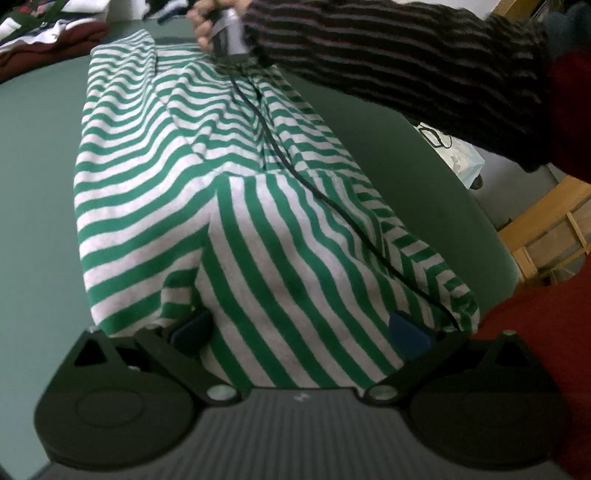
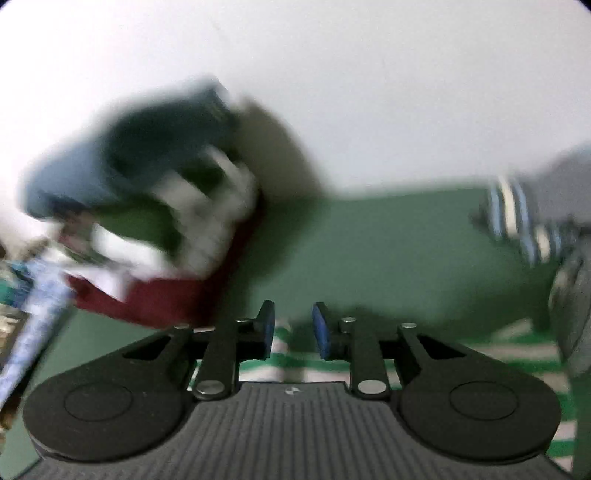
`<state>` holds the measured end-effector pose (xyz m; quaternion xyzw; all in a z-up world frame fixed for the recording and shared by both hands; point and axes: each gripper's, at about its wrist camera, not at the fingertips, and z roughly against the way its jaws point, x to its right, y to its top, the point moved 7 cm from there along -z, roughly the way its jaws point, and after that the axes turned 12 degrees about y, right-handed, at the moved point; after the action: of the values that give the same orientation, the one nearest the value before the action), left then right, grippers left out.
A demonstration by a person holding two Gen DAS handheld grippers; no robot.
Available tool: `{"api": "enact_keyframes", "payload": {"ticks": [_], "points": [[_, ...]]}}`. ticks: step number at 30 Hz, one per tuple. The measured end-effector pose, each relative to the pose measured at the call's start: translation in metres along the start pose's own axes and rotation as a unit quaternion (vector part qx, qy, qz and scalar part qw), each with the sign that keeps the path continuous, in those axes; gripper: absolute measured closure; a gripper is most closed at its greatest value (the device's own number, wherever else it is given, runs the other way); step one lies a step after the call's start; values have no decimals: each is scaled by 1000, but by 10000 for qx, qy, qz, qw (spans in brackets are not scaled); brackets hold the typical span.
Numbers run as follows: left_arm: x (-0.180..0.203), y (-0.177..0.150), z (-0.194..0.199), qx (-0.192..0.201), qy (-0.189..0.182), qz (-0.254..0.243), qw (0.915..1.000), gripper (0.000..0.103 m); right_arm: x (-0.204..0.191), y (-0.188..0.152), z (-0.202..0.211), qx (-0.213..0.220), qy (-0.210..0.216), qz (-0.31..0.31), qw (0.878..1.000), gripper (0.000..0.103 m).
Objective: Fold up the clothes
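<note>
- The green-and-white striped garment (image 1: 207, 177) is a soft knit, light and limp by the look of it. It will likely sag and crease wherever it is not supported, so it wants a hold at two points on one edge rather than a pinch in the middle.
- The best places to take it are probably the hems and corners, where the doubled cloth gives the pads more to bite. A single layer could slip free or drag the layer under it along.
- It lies spread lengthwise on the green table (image 1: 33, 206), running from the left gripper (image 1: 301, 332) to the far end, where the person's hand (image 1: 201, 26) holds the other tool over it.
- Its stripes run crosswise over the far part and lengthwise on the near panel, so a part seems already turned over. Soft ridges and a raised fold run along the middle.
- A thin black cable (image 1: 280, 155) trails across the cloth and could snag when the cloth is lifted.
- The left gripper's jaws stand wide with the near edge of the cloth bunched between the blue pads (image 1: 408, 334). Whether they press on it I cannot tell.
- The right gripper (image 2: 293, 330) has a gap between its jaws and grips nothing. Striped cloth shows below it.
- A blurred pile of other clothes (image 2: 155, 206) sits further off on the table.
</note>
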<state>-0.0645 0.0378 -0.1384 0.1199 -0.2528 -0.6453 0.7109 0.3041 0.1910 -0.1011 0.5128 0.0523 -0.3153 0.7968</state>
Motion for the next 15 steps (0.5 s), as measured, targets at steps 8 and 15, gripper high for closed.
{"api": "enact_keyframes", "payload": {"ticks": [8, 15], "points": [[1, 0, -1, -5, 60, -51, 10000, 2, -61, -31, -46, -1529, 270, 1174, 9809, 77], [-1, -1, 0, 55, 82, 40, 9999, 1, -63, -28, -75, -1166, -295, 1426, 9824, 92]]}}
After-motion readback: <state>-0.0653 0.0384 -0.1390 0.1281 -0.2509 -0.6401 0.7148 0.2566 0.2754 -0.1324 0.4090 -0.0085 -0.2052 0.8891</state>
